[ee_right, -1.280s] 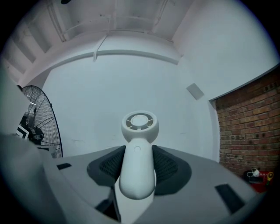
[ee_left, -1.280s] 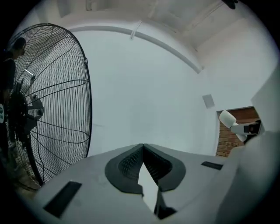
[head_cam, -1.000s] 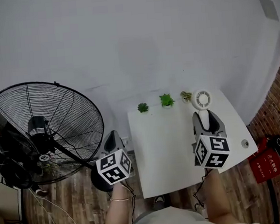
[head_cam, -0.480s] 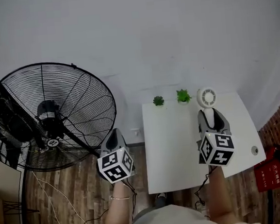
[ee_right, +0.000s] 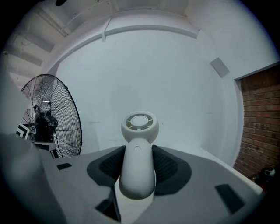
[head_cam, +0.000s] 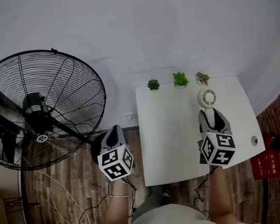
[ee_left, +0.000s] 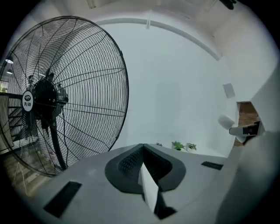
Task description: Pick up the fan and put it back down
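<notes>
Fan [head_cam: 206,98] is clamped by its handle in my right gripper [head_cam: 210,116], head pointing far along the jaws, over the right side of the table [head_cam: 171,140]. My left gripper [head_cam: 113,132], jaws together and empty, hangs left of the table.

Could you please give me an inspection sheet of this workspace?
Surface: white rectangular table.
Job's things: small white handheld fan over the table; whether it touches cannot be told.
Clutter: three small potted plants along the far edge; small round grey item near the right edge.
Grippers: left gripper jaws together, empty, beside the table; right gripper jaws closed on the fan's handle.
Cables: thin cables trail over the wooden floor.
Surroundings: large black floor fan at left; white wall; brick wall and red object at right.
</notes>
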### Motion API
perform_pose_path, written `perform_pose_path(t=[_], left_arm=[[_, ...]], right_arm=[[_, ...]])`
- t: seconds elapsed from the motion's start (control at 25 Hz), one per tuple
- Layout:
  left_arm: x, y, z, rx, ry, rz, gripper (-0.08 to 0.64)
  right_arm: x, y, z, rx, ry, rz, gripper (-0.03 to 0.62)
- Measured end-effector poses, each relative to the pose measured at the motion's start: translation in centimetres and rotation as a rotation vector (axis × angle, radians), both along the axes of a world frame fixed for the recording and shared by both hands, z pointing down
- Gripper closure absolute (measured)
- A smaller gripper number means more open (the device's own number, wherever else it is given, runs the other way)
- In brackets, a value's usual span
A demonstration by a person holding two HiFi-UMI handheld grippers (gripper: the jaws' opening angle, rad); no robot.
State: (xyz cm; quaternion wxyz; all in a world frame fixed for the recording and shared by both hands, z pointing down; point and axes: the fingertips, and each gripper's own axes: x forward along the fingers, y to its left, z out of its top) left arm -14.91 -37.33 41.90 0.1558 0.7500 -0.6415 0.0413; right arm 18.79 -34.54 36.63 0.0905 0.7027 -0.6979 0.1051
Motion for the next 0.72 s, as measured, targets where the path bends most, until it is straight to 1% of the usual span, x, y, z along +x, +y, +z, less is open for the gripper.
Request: perform_pose_path(t=[0.28, 0.48, 0.72], left_arm=[[1.9, 0.9, 5.6, -0.121, -0.021, 0.059, 0.549], [2.9, 1.6, 9.4, -0.185, -0.042, 0.097, 0.549], [3.1, 2.4, 13.4, -0.257, -0.042, 0.113, 0.549]], right_arm=[[0.1, 1.4, 6.2, -0.141, -0.013, 0.005, 0.402], [0.2, 2.5, 11.0, -0.23, -0.025, 0.012, 0.402], [-0.4, 4.2, 15.5, -0.325, -0.031, 0.006, 0.402]])
